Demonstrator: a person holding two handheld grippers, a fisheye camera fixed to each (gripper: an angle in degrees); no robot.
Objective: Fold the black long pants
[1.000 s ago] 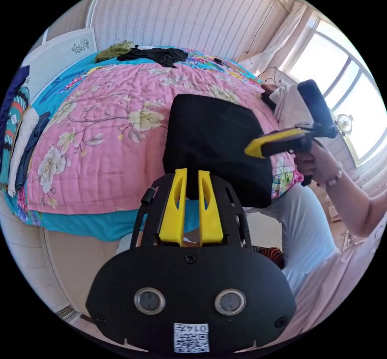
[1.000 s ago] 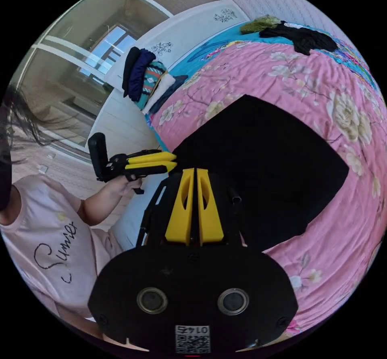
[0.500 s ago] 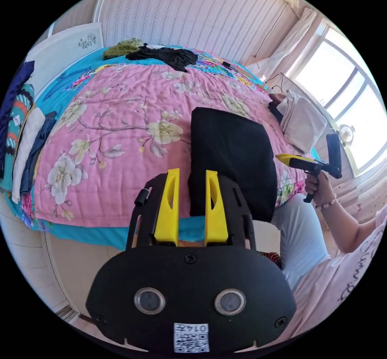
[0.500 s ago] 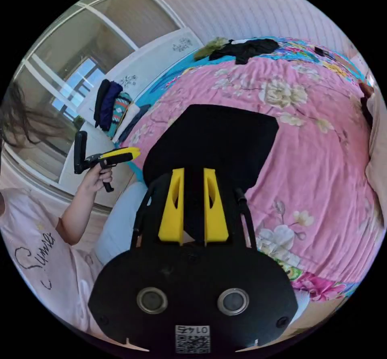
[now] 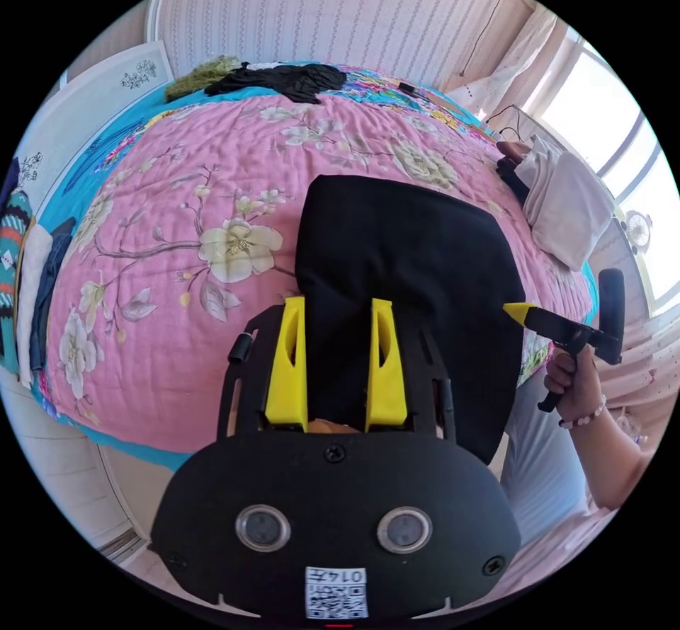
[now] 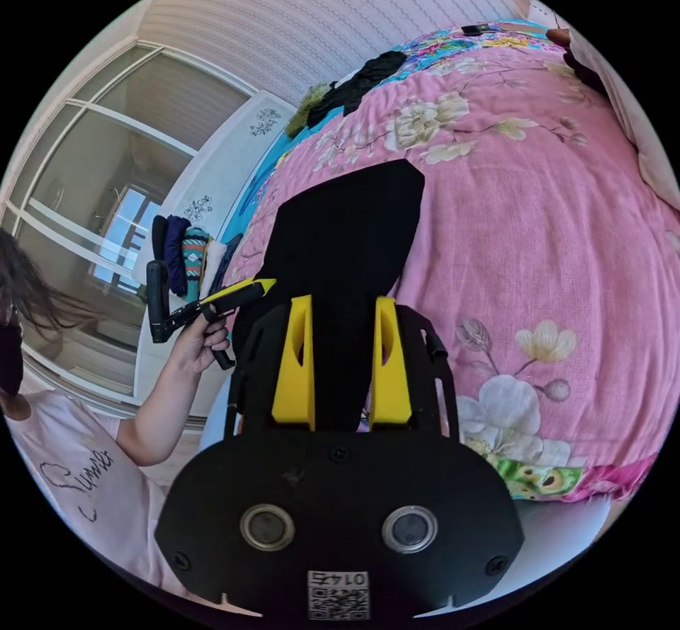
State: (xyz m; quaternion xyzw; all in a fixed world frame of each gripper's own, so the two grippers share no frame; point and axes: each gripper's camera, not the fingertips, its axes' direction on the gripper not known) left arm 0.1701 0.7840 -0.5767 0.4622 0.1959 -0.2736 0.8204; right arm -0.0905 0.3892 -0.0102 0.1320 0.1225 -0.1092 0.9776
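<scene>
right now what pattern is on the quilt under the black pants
Pink quilt printed with cream flowers on thin branches, clearest in the left gripper view.

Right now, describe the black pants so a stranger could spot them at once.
Find the pink flowered quilt that covers the bed. On its near edge lie the black pants, folded into one flat, plain block. The other black garment lies crumpled at the far side, beside something green.

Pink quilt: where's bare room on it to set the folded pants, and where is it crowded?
Most of the pink floral quilt is bare: the wide stretch between the folded black pants and the stacked clothes at its side, and the band up to the black garment at the far end. It is crowded by the white bundle.
</scene>
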